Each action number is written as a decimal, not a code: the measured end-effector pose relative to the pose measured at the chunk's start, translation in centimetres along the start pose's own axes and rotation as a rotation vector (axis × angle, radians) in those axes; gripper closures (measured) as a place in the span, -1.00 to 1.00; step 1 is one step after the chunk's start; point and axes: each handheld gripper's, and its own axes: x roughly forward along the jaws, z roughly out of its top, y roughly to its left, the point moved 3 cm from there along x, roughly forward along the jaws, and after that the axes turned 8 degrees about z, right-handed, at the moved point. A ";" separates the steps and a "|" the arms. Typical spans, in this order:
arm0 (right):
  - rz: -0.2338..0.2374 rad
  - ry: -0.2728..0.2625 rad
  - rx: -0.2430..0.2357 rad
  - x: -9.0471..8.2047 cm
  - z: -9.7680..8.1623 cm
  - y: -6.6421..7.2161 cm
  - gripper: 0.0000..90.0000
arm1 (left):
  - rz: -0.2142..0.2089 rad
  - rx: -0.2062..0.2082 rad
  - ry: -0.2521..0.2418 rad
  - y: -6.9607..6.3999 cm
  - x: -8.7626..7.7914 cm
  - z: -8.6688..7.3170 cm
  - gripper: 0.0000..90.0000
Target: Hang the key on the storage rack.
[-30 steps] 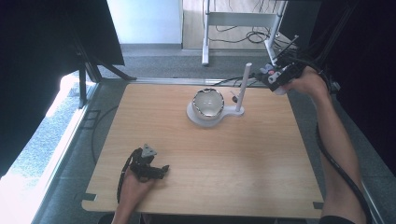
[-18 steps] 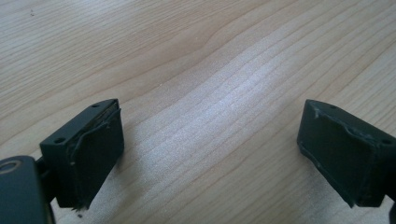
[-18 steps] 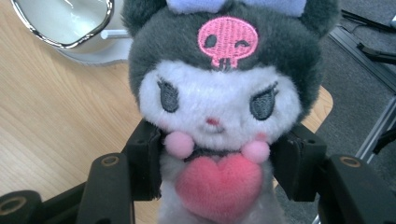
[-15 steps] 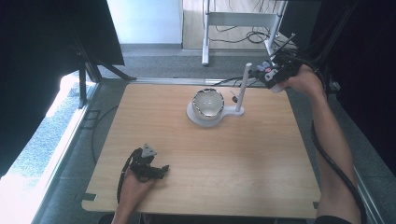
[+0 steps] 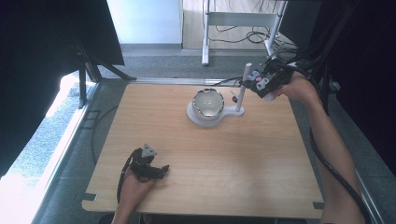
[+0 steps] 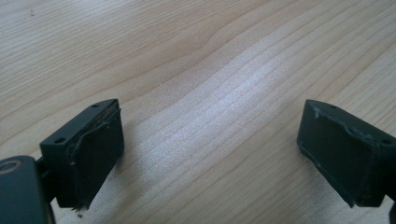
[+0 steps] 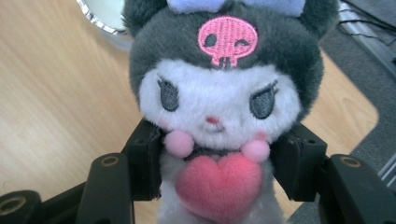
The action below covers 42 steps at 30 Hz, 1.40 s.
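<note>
Wooden table [image 5: 210,163] carries a white stand [image 5: 208,116] with a bowl [image 5: 208,102] and post [image 5: 243,88] toward 12 o'clock. At 1 o'clock, the right gripper [image 5: 258,80] pinches a plush toy [image 7: 217,107] between its jaws, held just beside the post. At 7 o'clock, the left gripper [image 5: 159,171] rests on the wood, jaws spread wide around nothing.

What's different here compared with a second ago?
The right tool, shut on the plush toy, has drifted left along the table's far edge toward the white post. The left tool stays open on the near-left wood, and the bowl sits unmoved.
</note>
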 end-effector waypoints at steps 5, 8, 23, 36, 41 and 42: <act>0.020 0.023 0.007 2.0 -1.2 0.1 -0.07 | 0.002 0.000 -0.002 0.0 0.0 0.0 -0.84; 0.024 0.025 0.015 2.6 -1.6 -0.1 -0.07 | 0.002 -0.001 -0.002 0.0 0.0 0.0 -0.84; 0.016 0.021 0.070 5.7 -2.7 -1.6 -0.08 | 0.002 0.001 0.000 0.0 0.0 0.0 -0.84; -0.008 -0.042 0.078 9.1 -2.7 -2.6 -0.25 | 0.003 -0.001 -0.001 0.0 0.0 0.0 -0.84; -0.016 -0.046 0.061 9.6 -2.7 -2.4 -0.41 | 0.002 0.000 -0.001 0.0 0.0 0.0 -0.84; -0.016 -0.046 0.061 9.6 -2.7 -2.4 -0.44 | 0.002 0.000 -0.001 0.0 0.0 0.0 -0.84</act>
